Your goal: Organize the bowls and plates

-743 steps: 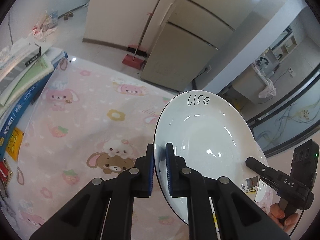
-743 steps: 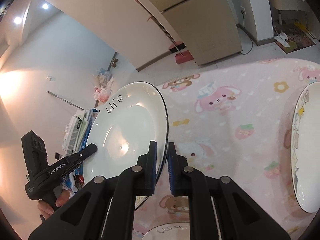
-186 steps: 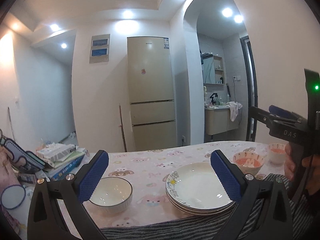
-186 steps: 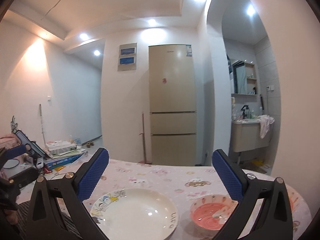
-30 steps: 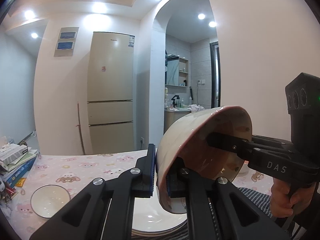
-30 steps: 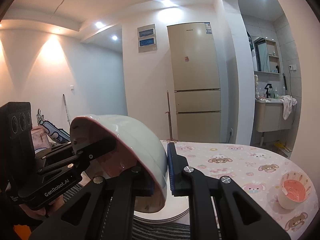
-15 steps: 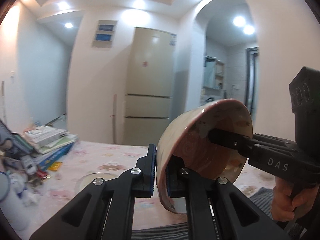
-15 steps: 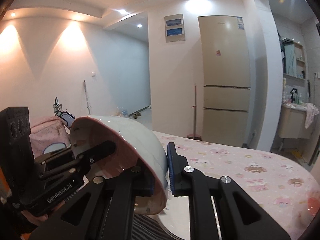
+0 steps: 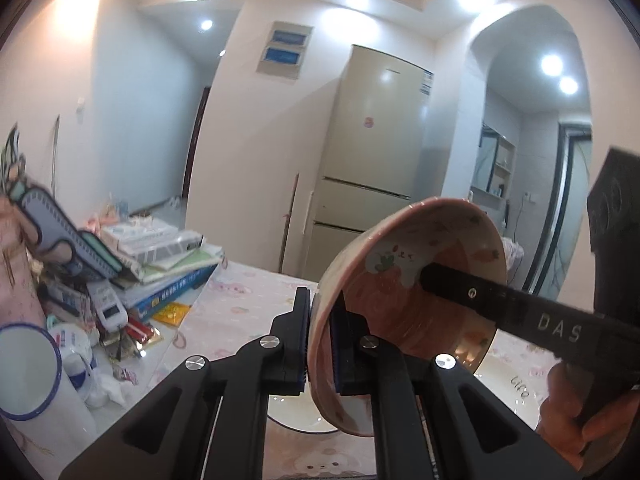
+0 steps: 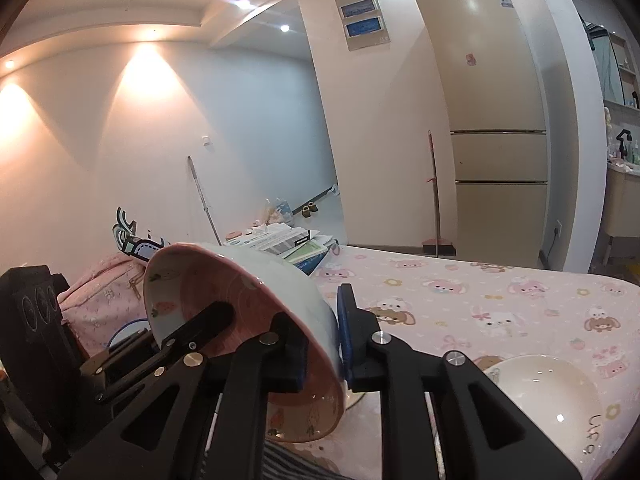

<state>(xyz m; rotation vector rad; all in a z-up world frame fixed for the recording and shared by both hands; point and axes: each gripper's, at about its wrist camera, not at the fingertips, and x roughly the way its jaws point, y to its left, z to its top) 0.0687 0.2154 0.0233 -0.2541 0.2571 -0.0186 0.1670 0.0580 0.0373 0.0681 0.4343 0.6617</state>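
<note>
Bowl: pink bowl is hanging tilted in the air, centre-right of the left wrist view, above the counter.
Left claw: is clamping the bowl's rim, pads pressed on the wall.
Right claw: is pinching the opposite rim, nearly closed.
Done: plates are sitting stacked, lower right of the right view.
Left: pink bowl not yet set down; probably heading for the white bowl showing under it, low centre of the left view.
</note>
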